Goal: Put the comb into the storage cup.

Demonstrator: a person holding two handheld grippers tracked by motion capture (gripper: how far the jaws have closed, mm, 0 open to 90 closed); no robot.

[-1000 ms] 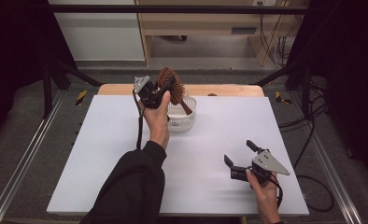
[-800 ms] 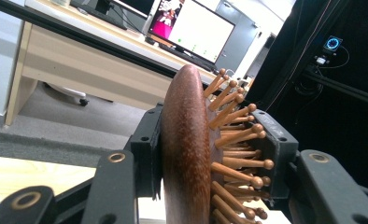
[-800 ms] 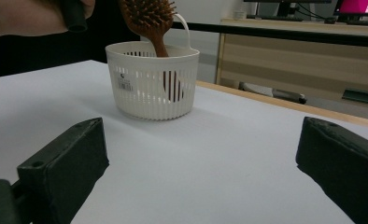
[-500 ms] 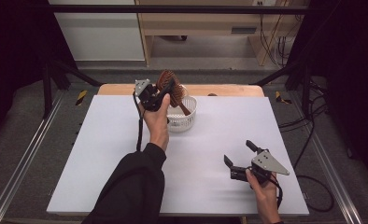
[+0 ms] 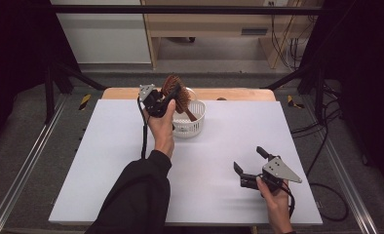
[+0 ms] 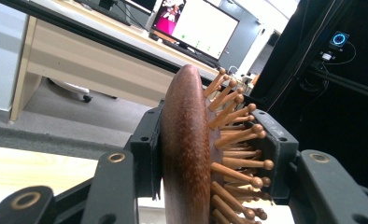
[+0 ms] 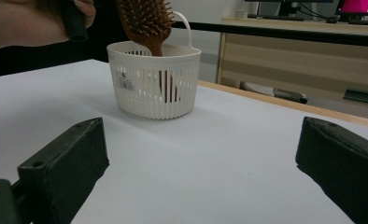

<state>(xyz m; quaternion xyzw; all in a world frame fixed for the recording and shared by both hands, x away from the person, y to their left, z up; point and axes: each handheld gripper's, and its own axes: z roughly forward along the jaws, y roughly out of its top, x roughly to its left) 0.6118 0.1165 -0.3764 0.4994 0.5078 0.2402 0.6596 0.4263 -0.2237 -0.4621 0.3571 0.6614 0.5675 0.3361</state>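
Hairbrush (image 5: 176, 92): brown wood, oval head set with ball-tipped wooden pins; head raised above the basket rim, handle angled down inside the basket, where it shows through the slotted wall in the right gripper view. In the left gripper view the smooth back of the head (image 6: 187, 149) presses against one black jaw and the pins meet the other.

Left gripper (image 5: 166, 100): jaws closed on the brush head, held over the near-left edge of the basket. Left hand (image 5: 162, 127) wraps the grip from below; black sleeve (image 5: 136, 195) runs back to the bottom edge of the high view; a cable hangs down beside the wrist.

Basket (image 5: 190, 119): small, round, white plastic, slotted wall, thin loop handle at the far side; stands upright on the far middle part of the table.

Right gripper (image 5: 247, 163): jaws spread wide with nothing between them, low over the near right of the table, well apart from the basket, grey three-cornered plate on top. Right hand (image 5: 277, 202) grips it from behind.

Table (image 5: 107, 161): white top, light wooden strip along the far edge.

Background: wooden desk with monitors beyond the table.
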